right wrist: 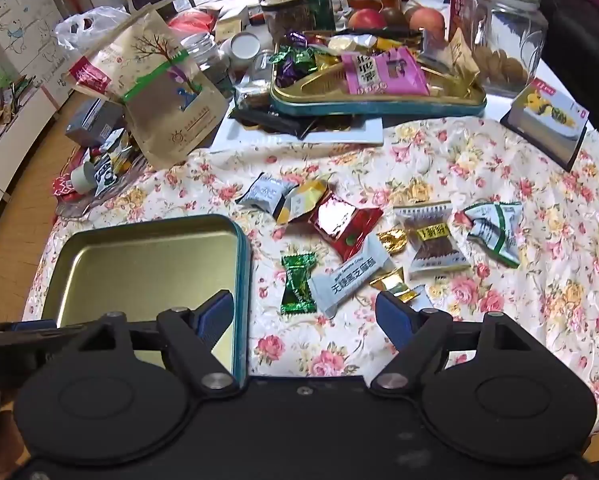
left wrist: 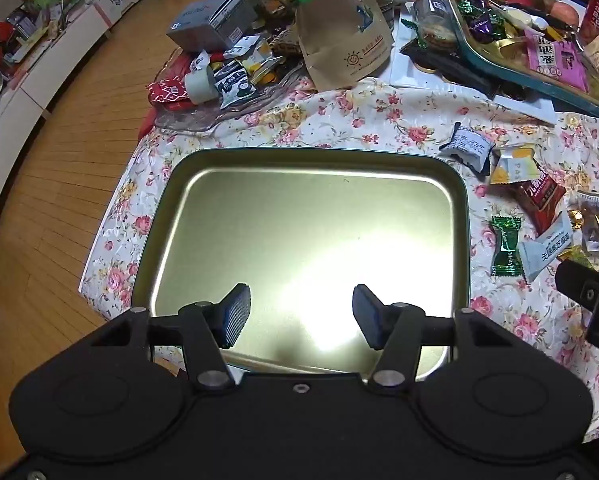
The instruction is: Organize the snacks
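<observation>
While over the floral cloth, both grippers empty:
Left gripper: fingers spread, grasping nothing, above the tin.
Tin: directly below and ahead, bare inside.
Right gripper: fingers spread, nothing between.
Snacks: loose just ahead; green candy and white packet nearest, red packet beyond.

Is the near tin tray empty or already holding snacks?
Empty: the tin tray shows only bare gold floor; the snacks lie beside it.
</observation>
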`<state>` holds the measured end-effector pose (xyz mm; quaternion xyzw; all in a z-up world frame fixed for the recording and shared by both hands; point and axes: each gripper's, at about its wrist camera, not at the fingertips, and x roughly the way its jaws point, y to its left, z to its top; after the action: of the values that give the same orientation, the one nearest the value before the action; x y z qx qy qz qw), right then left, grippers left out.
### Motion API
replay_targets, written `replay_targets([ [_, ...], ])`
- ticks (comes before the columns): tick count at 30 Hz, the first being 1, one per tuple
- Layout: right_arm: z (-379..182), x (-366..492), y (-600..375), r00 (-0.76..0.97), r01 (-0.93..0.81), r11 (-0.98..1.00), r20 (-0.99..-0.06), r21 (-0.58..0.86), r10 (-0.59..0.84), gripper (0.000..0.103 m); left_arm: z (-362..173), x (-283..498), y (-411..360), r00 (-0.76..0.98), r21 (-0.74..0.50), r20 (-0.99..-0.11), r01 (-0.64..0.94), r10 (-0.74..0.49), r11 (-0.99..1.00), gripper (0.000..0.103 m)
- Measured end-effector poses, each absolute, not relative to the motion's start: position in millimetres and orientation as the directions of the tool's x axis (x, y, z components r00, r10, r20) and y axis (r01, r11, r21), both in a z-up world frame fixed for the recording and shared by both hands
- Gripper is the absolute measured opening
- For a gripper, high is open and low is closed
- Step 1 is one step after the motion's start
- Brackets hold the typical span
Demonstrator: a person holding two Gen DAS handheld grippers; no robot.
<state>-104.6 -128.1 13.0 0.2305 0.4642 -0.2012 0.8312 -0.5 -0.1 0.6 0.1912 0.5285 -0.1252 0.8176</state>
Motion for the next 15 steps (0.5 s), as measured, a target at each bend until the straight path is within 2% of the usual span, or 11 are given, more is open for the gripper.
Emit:
replay_targets([
  [4, 7.8, -110.3, -126.1, 0.499, 0.537, 0.825, -0.855, 0.176, -0.143, 0.082, 2.7, -0.8, 3.1, 0.395, 0.158, -0.918, 0.43, -0.028, 0.889, 0.061],
  [15, 11.4, -99.7, -123.0, 0.466, 0.51, 0.847, -0.876, 0.149, -0.126, 0.082, 3.4, -2.1, 2.5, 0.42, 0.216, -0.907, 0.42, 0.022, 0.881, 0.062],
])
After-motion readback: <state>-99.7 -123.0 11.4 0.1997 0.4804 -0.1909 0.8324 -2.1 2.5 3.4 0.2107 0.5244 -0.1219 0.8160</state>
